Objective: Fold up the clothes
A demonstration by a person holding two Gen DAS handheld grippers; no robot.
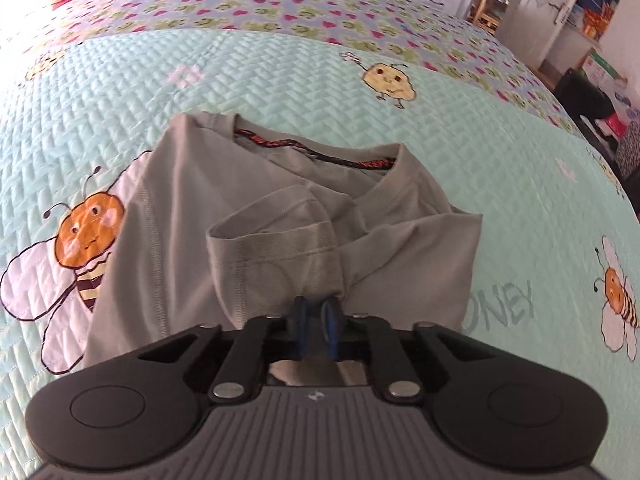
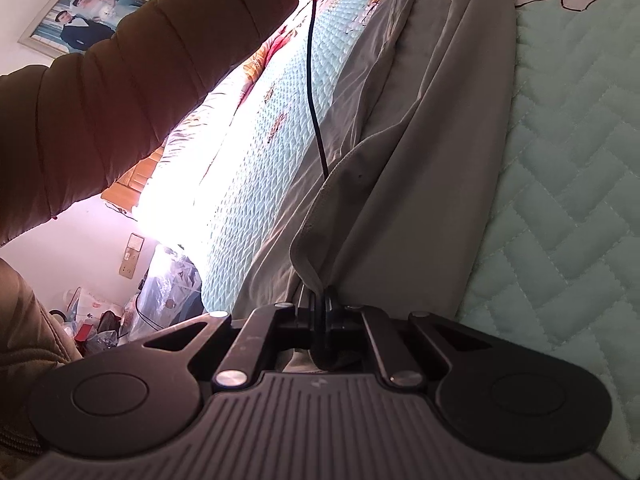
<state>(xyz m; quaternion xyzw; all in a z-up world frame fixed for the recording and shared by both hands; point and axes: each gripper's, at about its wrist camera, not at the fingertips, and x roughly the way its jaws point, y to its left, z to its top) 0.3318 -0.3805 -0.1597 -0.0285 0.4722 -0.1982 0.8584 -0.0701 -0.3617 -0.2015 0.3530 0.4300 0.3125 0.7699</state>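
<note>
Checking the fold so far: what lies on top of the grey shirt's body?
A folded-over sleeve lies on the grey shirt, pinched by the left tool. The layers beneath it are covered.

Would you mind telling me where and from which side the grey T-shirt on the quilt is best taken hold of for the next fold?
Judging from the left wrist view, grip the grey T-shirt along its near bottom edge, coming in low from the near side. The sleeve is already folded inward, leaving a long panel with the collar at the far end. Both the left gripper and right gripper already pinch cloth there.
</note>
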